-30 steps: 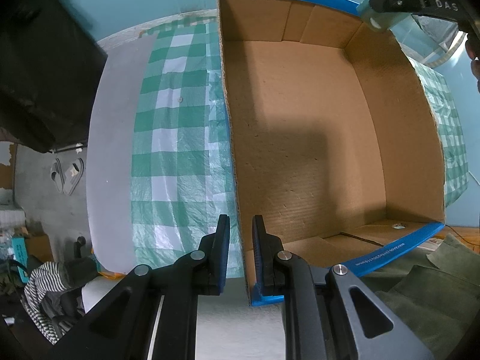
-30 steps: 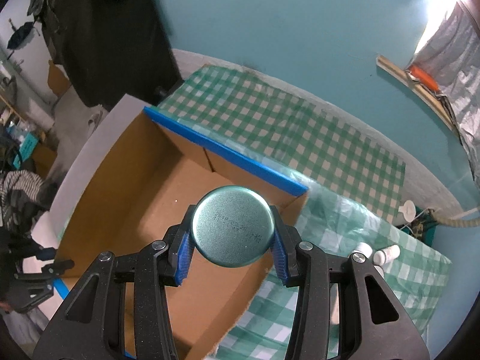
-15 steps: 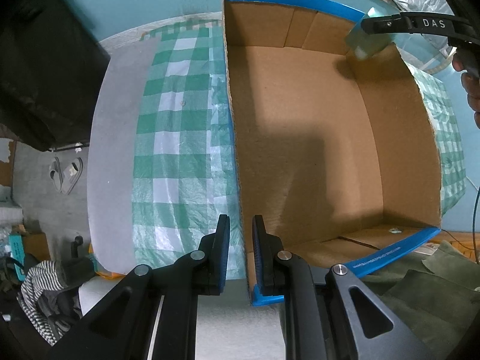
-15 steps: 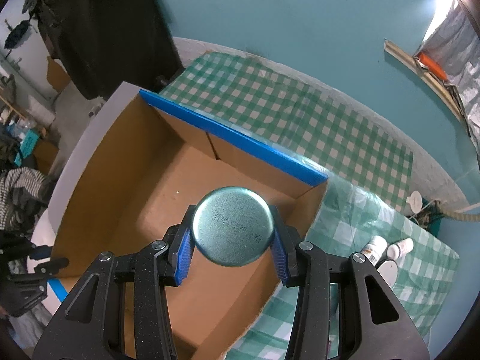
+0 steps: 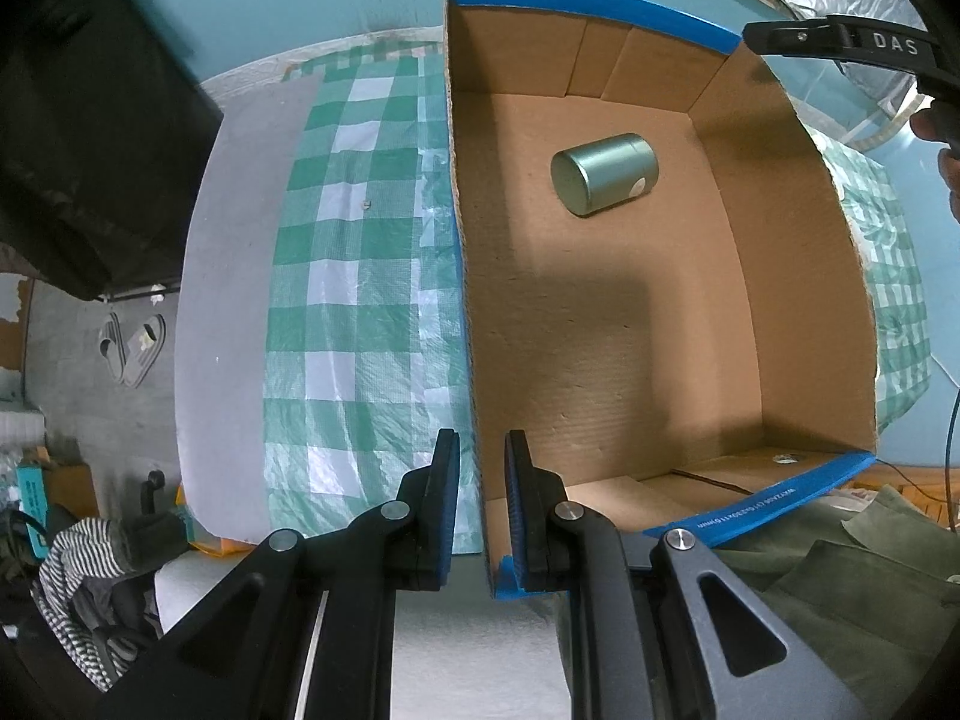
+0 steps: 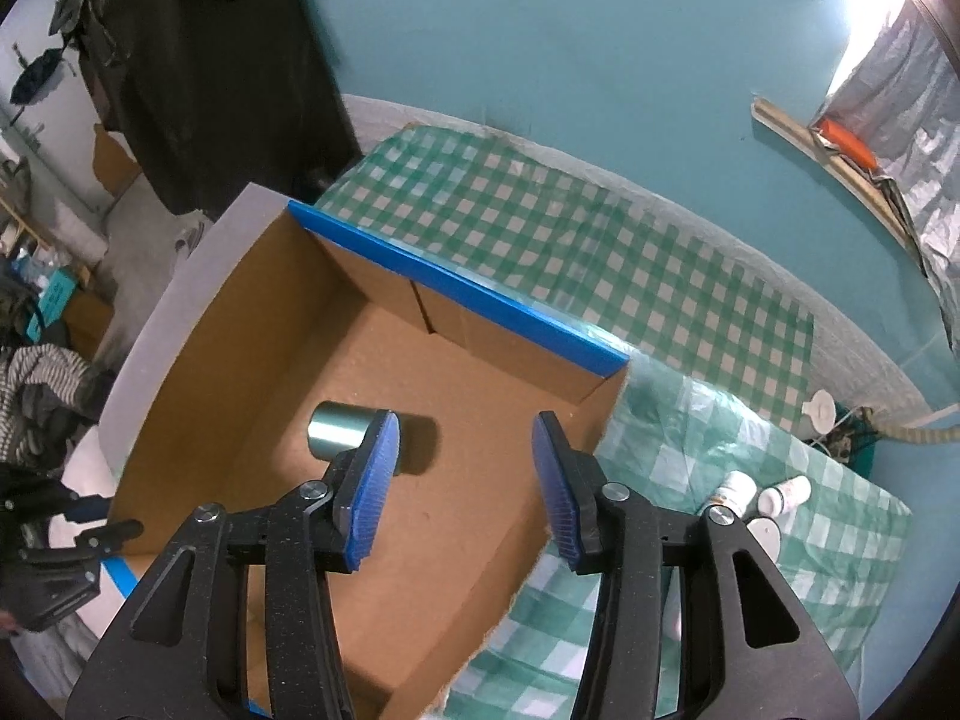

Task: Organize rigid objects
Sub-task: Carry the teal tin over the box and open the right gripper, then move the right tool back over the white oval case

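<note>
Teal metal tin (image 5: 605, 173) lying on its side on the floor of the cardboard box (image 5: 798, 276), toward the far blue-taped wall, touching neither side wall. Round sticker visible on the tin body.

Right gripper (image 6: 465, 483) above the box interior, angled steeply down; fingers (image 6: 372, 492) opening, gap wide, nothing between them. Tin partly hidden behind the left finger in the right wrist view, down on the box floor, clear of the pads.

Left gripper (image 5: 482, 504) pointing straight down at the box's near-left corner; fingers (image 5: 447, 504) clamped on the box's left wall, one pad outside, one inside, right by the blue tape edge.

Box sitting on green-and-white checked cloth (image 6: 630, 276) over the worktop. Three white bottles (image 6: 759, 501) on the cloth just outside the box's right wall. White round lid (image 6: 819, 407) further along the cloth from the box, near the worktop edge.
</note>
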Demonstrator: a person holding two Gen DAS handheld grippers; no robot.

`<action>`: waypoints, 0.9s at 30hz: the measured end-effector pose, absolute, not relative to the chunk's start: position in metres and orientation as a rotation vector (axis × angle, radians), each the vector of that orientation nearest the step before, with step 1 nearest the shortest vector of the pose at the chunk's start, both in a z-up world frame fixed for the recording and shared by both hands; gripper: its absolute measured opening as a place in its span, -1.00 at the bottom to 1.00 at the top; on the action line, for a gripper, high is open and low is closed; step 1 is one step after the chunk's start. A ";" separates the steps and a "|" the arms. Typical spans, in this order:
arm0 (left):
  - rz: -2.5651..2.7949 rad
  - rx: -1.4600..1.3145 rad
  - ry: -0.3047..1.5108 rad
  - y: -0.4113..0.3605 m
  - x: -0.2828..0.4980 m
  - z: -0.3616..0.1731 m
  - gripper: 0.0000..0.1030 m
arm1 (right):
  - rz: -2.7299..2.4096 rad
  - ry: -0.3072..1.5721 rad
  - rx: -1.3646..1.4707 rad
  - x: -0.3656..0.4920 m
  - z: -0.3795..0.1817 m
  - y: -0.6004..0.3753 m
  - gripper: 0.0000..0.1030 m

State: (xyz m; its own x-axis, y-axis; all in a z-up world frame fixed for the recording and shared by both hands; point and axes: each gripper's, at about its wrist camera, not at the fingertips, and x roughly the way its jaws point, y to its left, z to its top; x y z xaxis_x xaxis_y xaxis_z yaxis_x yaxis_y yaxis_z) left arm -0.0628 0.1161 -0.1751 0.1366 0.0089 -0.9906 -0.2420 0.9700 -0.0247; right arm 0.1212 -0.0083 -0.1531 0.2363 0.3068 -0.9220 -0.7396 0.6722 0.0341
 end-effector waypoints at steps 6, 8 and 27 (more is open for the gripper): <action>0.181 -0.202 1.419 0.115 -0.066 -0.174 -0.71 | 0.728 1.092 -0.460 0.117 -0.137 -0.017 -0.02; 0.178 -0.205 1.417 0.115 -0.066 -0.173 -0.71 | 0.722 1.086 -0.453 0.115 -0.133 -0.021 0.04; 0.185 -0.197 1.405 0.114 -0.066 -0.171 -0.71 | 0.713 1.061 -0.418 0.113 -0.114 -0.036 0.07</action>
State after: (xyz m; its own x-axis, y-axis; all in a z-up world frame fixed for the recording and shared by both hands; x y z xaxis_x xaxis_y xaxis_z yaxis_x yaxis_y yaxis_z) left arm -0.0657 0.1136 -0.1710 0.1563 0.0119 -0.9876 -0.2441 0.9694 -0.0269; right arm 0.1131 -0.0358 -0.1140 0.2989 0.3266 -0.8967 -0.7068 0.7071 0.0220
